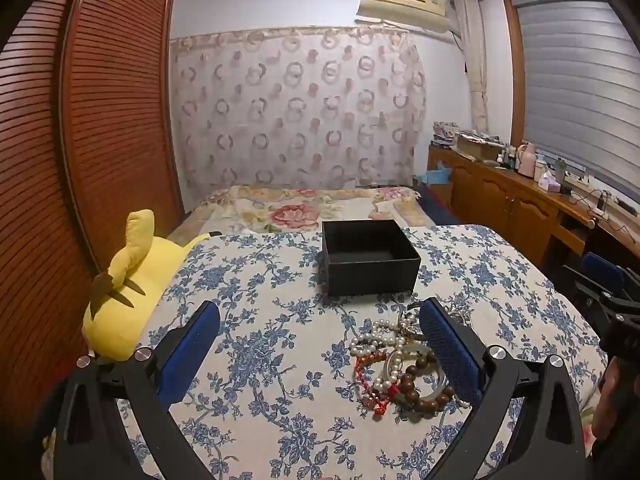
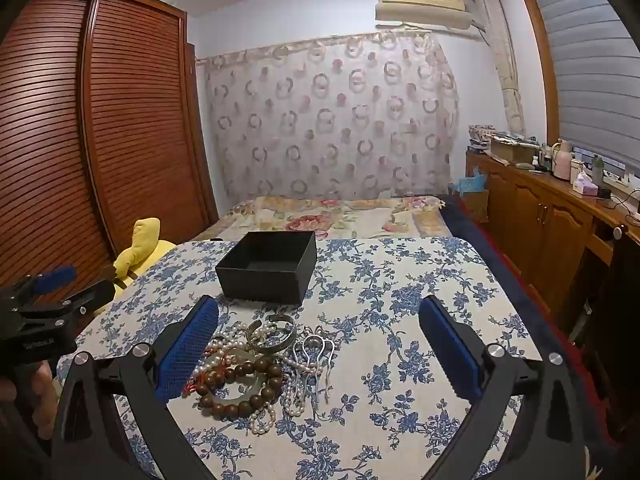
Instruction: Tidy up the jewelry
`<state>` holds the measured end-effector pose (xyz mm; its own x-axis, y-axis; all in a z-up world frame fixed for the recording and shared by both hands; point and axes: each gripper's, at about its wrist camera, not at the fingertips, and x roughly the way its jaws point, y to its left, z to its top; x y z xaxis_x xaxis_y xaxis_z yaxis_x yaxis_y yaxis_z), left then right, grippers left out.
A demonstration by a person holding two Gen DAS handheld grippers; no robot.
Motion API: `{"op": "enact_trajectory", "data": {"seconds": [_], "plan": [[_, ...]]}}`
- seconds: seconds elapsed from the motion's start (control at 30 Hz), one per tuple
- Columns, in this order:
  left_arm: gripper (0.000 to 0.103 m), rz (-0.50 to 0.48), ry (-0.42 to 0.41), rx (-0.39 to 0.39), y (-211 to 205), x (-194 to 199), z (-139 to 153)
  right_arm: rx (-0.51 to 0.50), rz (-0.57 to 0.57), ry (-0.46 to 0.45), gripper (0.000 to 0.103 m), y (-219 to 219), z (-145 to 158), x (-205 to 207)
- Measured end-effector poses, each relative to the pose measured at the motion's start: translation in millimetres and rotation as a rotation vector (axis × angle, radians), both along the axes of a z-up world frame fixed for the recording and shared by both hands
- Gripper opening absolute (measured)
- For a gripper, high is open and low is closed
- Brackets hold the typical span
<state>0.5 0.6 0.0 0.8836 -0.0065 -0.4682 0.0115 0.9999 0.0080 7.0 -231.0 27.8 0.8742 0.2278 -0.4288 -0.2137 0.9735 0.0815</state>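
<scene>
Hovering over floral-cloth surface (image 2: 400, 280) — left tool (image 1: 320, 344) and right tool (image 2: 320, 344) both wide, nothing held. Jewelry pile (image 2: 256, 376) lies at 6 o'clock of black box (image 2: 268, 266) — apart from it.

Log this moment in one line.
left gripper open | right gripper open | jewelry piled on cloth | box empty

Both wrist views look forward and slightly down over the near edge of the floral-covered bed (image 1: 256, 344), facing the curtained far wall. The left view sits further left, the right further right. Both share the black box (image 1: 370, 258) (image 2: 267, 267) and the jewelry pile (image 1: 400, 364) (image 2: 256, 372), close in.
</scene>
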Motion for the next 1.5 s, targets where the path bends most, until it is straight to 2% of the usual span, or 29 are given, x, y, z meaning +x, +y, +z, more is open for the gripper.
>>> {"op": "enact_trajectory", "data": {"seconds": [1.5], "plan": [[0.097,-0.013,-0.017,0.0,-1.2,-6.0,6.0,-0.001,-0.007,-0.008,0.101,0.2,1.8,-5.1]]}}
